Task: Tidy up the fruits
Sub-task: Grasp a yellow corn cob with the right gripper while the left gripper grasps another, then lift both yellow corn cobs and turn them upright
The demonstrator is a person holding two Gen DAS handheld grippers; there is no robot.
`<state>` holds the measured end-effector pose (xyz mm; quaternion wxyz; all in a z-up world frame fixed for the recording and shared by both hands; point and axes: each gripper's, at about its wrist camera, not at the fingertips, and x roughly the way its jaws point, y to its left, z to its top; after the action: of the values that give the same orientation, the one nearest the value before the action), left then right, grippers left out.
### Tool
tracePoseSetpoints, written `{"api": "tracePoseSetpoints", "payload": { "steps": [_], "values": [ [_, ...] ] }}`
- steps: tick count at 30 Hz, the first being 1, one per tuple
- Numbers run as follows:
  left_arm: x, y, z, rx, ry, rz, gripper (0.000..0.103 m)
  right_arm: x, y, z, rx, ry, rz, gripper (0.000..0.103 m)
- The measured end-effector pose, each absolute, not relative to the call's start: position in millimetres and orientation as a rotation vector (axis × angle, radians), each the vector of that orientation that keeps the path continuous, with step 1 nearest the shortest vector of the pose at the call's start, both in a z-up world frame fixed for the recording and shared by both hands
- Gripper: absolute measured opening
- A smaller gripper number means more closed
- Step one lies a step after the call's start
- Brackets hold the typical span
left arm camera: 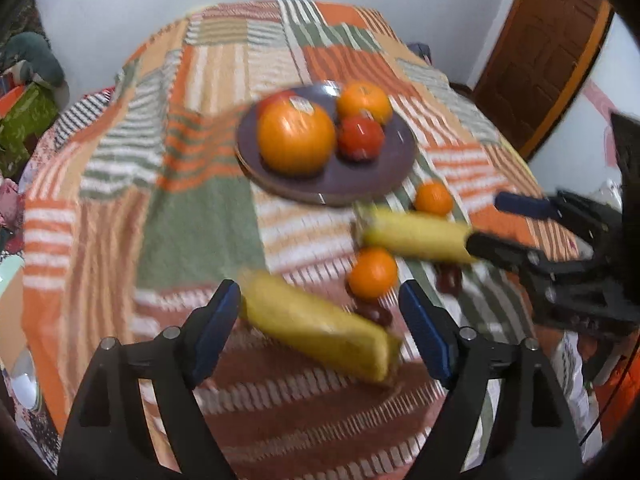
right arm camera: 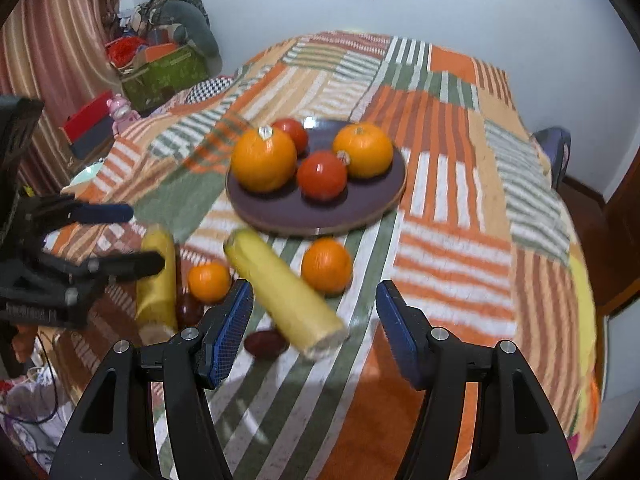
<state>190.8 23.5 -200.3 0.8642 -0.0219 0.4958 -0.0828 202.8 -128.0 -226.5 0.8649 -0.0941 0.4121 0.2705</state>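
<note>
A purple plate (left arm camera: 376,176) (right arm camera: 372,208) holds two oranges and two red fruits. On the striped cloth in front of it lie two yellow corn cobs (left arm camera: 316,328) (right arm camera: 284,292), two small oranges (left arm camera: 372,272) (right arm camera: 326,266) and dark red fruits (right arm camera: 266,342). My left gripper (left arm camera: 320,312) is open above the near cob (right arm camera: 156,280). My right gripper (right arm camera: 314,312) is open above the other cob (left arm camera: 416,236). Each gripper shows in the other's view, the right gripper (left arm camera: 488,224) at the right and the left gripper (right arm camera: 136,238) at the left.
The table (right arm camera: 480,240) is covered by a patchwork cloth. A wooden door (left arm camera: 540,60) stands at the right. Boxes and bags (right arm camera: 160,68) are piled by a curtain at the far left. A chair (right arm camera: 554,152) sits behind the table.
</note>
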Motion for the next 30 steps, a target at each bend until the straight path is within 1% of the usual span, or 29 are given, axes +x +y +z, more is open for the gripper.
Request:
{"api": "tracePoseSetpoints", "payload": {
  "steps": [3,7,10,13,15,18,21,23,24,26,29,30],
  "values": [
    [182,12,-214,-0.021,1.072,-0.170,0.082,207,-130,-237,-0.176,0.897,0.562,0.060],
    [175,3,-223,0.015,1.065,-0.141,0.086,209,-130,-245,-0.164,0.916,0.564,0.060],
    [177,0,-230,0.008,1.070,-0.115,0.089,211,-126,-250,-0.175,0.929,0.570,0.060],
    [180,2,-240,-0.028,1.098,-0.103,0.090,212,-121,-257,-0.178,0.953,0.590,0.060],
    [179,6,-241,-0.057,1.084,-0.099,0.090,212,-118,-259,-0.182,0.963,0.604,0.056],
    [175,11,-239,-0.049,1.064,-0.088,0.090,211,-119,-258,-0.170,0.967,0.613,0.053],
    [166,18,-235,-0.061,1.046,-0.118,0.079,211,-127,-256,-0.126,0.980,0.636,0.048],
    [160,24,-232,-0.052,1.040,-0.120,0.068,210,-129,-254,-0.119,0.979,0.640,0.047],
    [157,27,-231,-0.052,1.038,-0.119,0.065,208,-131,-252,-0.121,0.973,0.640,0.045],
    [151,37,-229,-0.068,1.038,-0.115,0.056,205,-131,-249,-0.129,0.965,0.640,0.044],
    [140,54,-225,-0.100,1.039,-0.109,0.048,198,-135,-243,-0.135,0.944,0.635,0.041],
    [137,58,-224,-0.108,1.039,-0.105,0.046,197,-136,-241,-0.139,0.938,0.629,0.040]
  ]
}}
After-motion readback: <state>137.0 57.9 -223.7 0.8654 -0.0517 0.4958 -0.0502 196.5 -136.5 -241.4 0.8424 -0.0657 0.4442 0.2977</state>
